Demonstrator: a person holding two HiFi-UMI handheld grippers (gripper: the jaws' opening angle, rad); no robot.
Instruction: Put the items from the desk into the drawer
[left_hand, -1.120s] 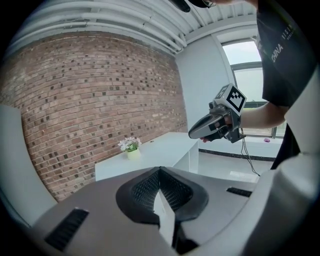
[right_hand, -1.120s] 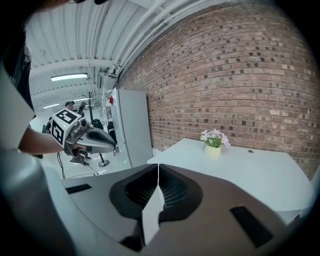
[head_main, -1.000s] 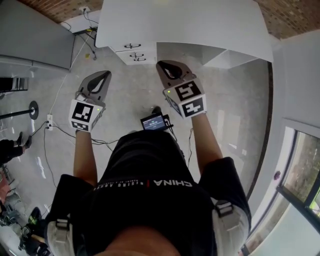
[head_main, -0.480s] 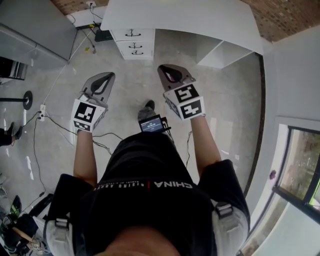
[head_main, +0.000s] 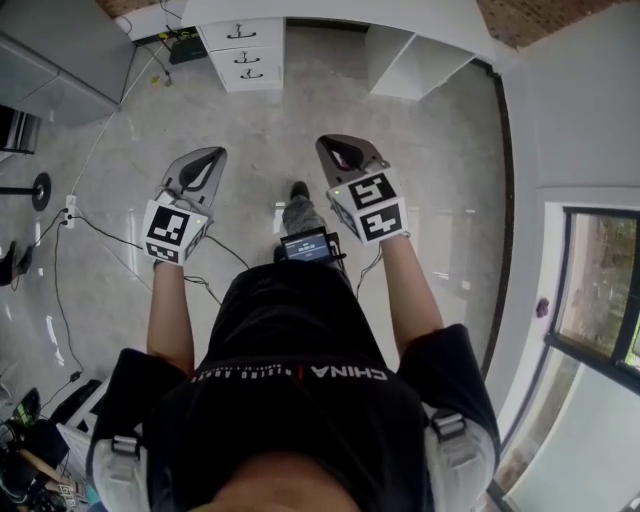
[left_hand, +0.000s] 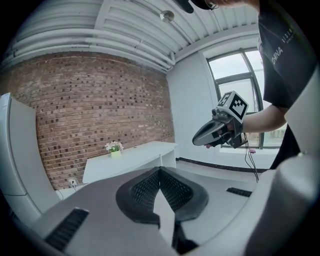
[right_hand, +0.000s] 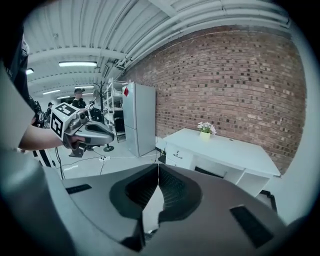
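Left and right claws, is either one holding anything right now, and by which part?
Nothing is held. The left claw and the right claw both have their jaws closed together with nothing between them, apart from the white desk.

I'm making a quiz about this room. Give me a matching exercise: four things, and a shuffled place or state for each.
1. white desk with drawers
2. small pale-green pot of flowers
3. tall grey cabinet
4. left gripper

A. jaws together, nothing held
B. on the floor beside the desk
C. drawers closed
D. on the desk top

Pairs: 1-C, 2-D, 3-B, 4-A
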